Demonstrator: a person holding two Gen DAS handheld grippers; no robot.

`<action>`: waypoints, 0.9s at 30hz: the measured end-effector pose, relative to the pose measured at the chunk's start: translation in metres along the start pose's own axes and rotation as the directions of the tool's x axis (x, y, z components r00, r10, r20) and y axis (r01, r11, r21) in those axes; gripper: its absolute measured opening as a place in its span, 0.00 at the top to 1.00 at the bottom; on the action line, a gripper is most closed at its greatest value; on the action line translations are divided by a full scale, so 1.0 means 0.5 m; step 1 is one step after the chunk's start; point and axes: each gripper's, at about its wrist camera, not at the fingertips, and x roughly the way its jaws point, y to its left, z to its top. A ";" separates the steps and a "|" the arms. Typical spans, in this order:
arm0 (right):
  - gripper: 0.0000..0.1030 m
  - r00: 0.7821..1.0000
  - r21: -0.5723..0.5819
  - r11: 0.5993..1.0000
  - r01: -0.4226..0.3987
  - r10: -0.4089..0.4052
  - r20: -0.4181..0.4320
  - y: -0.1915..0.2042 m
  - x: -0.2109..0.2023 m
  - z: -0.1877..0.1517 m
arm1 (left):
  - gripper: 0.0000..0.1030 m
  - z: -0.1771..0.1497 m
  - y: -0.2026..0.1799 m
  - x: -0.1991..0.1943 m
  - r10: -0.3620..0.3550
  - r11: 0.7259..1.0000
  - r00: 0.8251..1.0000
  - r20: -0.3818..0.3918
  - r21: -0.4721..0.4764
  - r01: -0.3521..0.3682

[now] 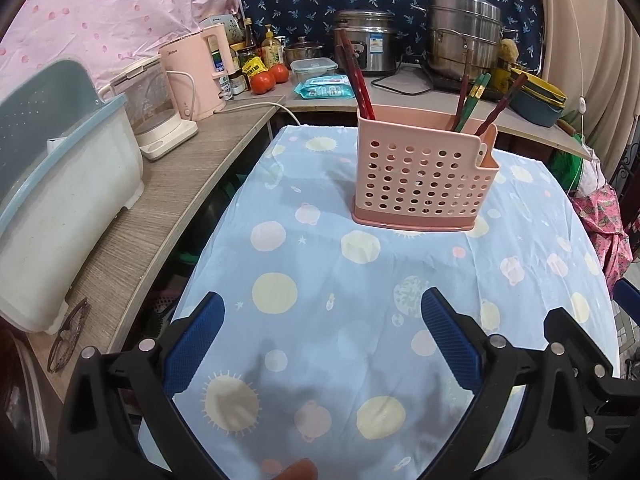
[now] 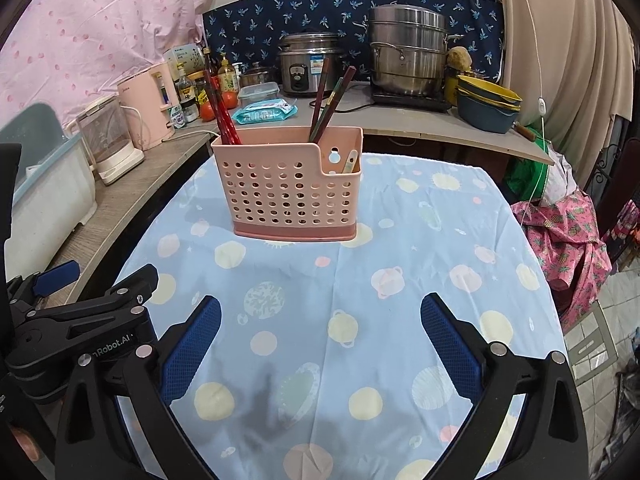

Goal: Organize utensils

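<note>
The left gripper is held wide open above the blue cloth, and nothing is gripped between its blue pads. The right gripper is spread equally wide, with its own pads apart and empty. Both are kept side by side at the near end of the table, so that a part of the left gripper is seen at the left edge of the right wrist view.

Further ahead, well apart from both grippers, the pink utensil holder is placed upright on the cloth. Its front wall is pierced with rows of round holes, and a darker pink base is seen under it. In its left end two red chopsticks are leaned to the left. In the right part of the tall section several dark red and green chopsticks are leaned to the right. In the lower compartment on the right a pale handle is seen, but the kind of utensil cannot be told.

Behind the table a counter is loaded with a rice cooker, a steel steamer pot, tomatoes and a pink kettle. On the left shelf a dish rack is set.
</note>
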 end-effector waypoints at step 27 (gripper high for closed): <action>0.06 1.000 -0.010 1.000 0.008 -0.008 -0.002 -0.008 -0.004 -0.012 | 0.08 -0.016 -0.003 0.008 0.012 1.000 1.000 -0.023 -0.007 -0.013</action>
